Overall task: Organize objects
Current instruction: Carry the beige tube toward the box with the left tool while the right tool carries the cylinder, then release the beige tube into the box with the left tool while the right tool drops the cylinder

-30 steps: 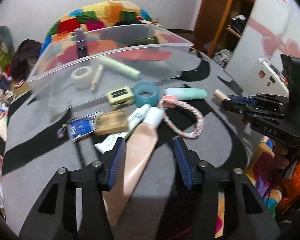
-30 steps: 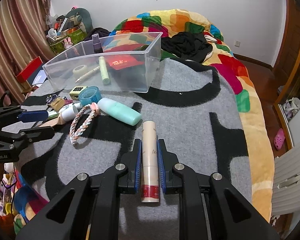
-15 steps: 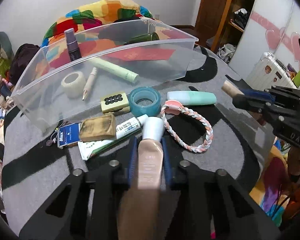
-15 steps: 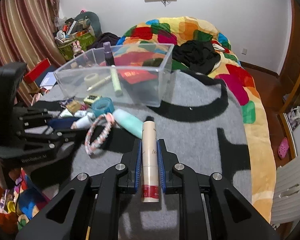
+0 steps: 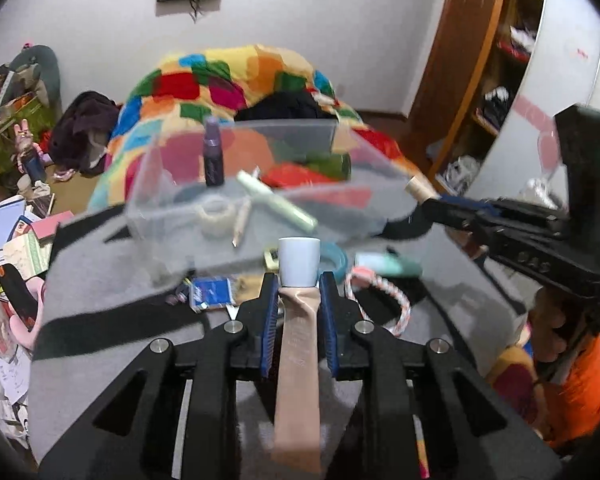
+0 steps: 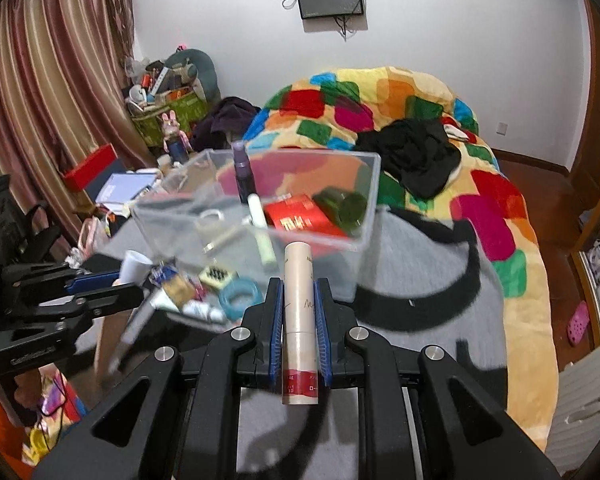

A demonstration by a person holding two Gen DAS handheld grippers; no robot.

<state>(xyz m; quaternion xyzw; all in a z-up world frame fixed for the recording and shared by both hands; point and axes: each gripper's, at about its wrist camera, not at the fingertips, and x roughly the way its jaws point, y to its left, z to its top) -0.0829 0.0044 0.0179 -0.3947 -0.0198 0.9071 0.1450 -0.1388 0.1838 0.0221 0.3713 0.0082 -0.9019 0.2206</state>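
My left gripper (image 5: 299,294) is shut on a pink squeeze tube with a white cap (image 5: 299,344), held above the grey blanket. My right gripper (image 6: 299,300) is shut on a beige cylindrical tube with a red band (image 6: 299,320), lifted in front of the clear plastic bin (image 6: 352,248). The bin (image 5: 172,204) holds a purple bottle (image 6: 242,176), a light green tube (image 5: 276,202), a tape roll (image 5: 218,216), a red packet (image 6: 300,220) and a dark green jar (image 6: 342,208). The right gripper (image 5: 436,200) also shows in the left wrist view, and the left gripper (image 6: 120,284) in the right wrist view.
On the blanket before the bin lie a teal tape ring (image 6: 240,294), a braided rope ring (image 5: 384,300), a mint bottle (image 5: 388,262), a blue card (image 5: 212,292) and a domino tile (image 6: 216,276). A colourful quilt (image 6: 420,120) lies behind. Clutter (image 6: 168,96) stands at the left.
My left gripper closed on the pink tube and lifted it off the blanket. My right gripper rose with the beige tube and moved closer to the bin.
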